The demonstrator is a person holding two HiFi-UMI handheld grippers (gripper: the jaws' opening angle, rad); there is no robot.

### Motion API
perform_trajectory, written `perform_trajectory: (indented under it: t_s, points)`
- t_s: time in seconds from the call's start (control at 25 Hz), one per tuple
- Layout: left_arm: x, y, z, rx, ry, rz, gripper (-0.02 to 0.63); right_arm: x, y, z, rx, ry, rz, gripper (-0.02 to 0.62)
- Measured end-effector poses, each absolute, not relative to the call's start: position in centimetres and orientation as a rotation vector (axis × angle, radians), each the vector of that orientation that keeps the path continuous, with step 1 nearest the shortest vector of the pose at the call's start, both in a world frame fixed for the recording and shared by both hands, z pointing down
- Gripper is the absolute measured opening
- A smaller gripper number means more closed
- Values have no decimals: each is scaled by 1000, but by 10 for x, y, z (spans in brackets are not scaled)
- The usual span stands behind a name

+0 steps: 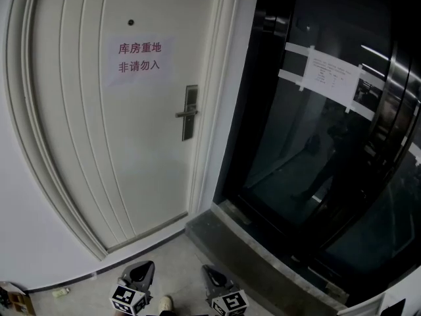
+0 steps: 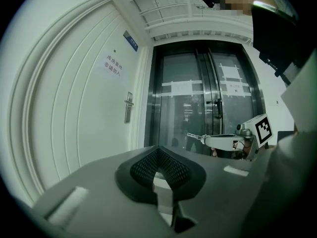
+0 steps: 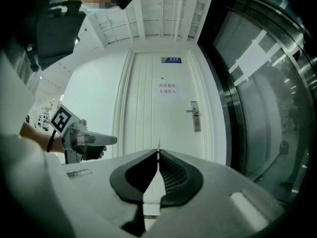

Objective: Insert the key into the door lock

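The white door (image 1: 99, 150) carries a silver lock plate with a lever handle (image 1: 189, 112), which also shows far ahead in the right gripper view, the lock plate (image 3: 196, 115). My right gripper (image 3: 158, 152) is shut on a thin key (image 3: 158, 144), whose blade pokes out past the tips toward the door. In the left gripper view the key (image 2: 193, 135) sticks out of the right gripper (image 2: 204, 139). My left gripper (image 2: 158, 150) has its jaws together with nothing between them. Both grippers, left (image 1: 143, 268) and right (image 1: 210, 272), sit low in the head view, well short of the door.
A paper sign with red characters (image 1: 139, 56) hangs on the door. Dark glass doors (image 1: 316, 130) with a taped notice (image 1: 332, 76) stand to the right, behind a raised stone threshold (image 1: 256, 249). A shoe tip (image 1: 164, 303) shows between the grippers.
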State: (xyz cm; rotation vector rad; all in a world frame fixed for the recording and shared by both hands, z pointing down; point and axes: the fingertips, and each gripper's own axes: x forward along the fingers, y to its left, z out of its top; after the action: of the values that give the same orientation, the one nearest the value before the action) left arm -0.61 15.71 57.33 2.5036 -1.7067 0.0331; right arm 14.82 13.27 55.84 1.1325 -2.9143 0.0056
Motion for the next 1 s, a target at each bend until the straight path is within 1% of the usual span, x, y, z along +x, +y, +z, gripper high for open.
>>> perform_trajectory:
  t_s: [0.32, 0.52, 0.84, 1.0]
  points:
    - [-40, 88, 566, 2548, -1637, 18, 2, 114, 71, 550, 1217, -2876, 10, 11]
    - [-63, 51, 562, 2578, -1608, -1, 2, 100, 33, 560, 1285, -2841, -18, 11]
    - [-97, 5, 564, 2631, -1537, 18, 2, 65, -2, 549, 1361, -2808, -22, 11]
    - [-107, -14, 565, 2648, -1521, 13, 2, 62, -20, 557, 1409, -2784, -42, 11]
